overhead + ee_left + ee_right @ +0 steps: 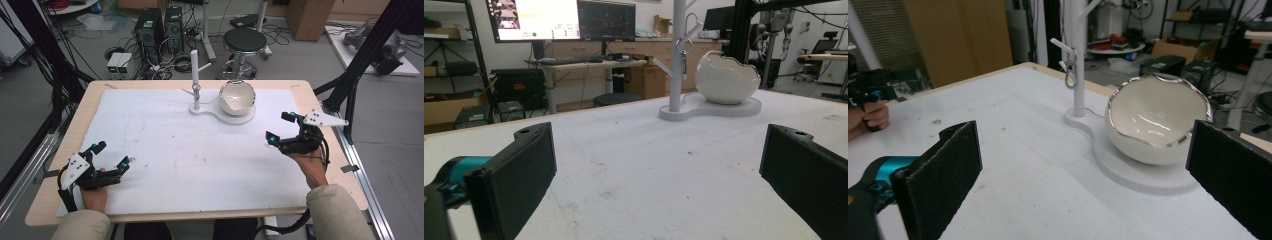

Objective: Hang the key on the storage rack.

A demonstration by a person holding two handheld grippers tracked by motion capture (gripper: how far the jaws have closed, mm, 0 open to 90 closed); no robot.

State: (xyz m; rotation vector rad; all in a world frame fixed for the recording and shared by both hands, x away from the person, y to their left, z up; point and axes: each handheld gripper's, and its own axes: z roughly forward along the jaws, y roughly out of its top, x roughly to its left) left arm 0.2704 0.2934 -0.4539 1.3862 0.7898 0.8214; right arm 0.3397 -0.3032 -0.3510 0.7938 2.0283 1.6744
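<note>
A white eggshell-shaped bowl with a silvery jagged rim sits on a white base at the far middle of the table. A white peg stand rises from the same base, and a small metal clip hangs on one peg. My left gripper rests open at the near left of the white mat. My right gripper is open at the right, a short way from the bowl. Its own view has the bowl, the clip and the stand close ahead. The left gripper view shows the bowl and stand far off.
The wooden table edge frames the mat. A black frame post stands off the right side. Beyond the far edge are a stool and computer towers. In the right gripper view, the other hand is at the left.
</note>
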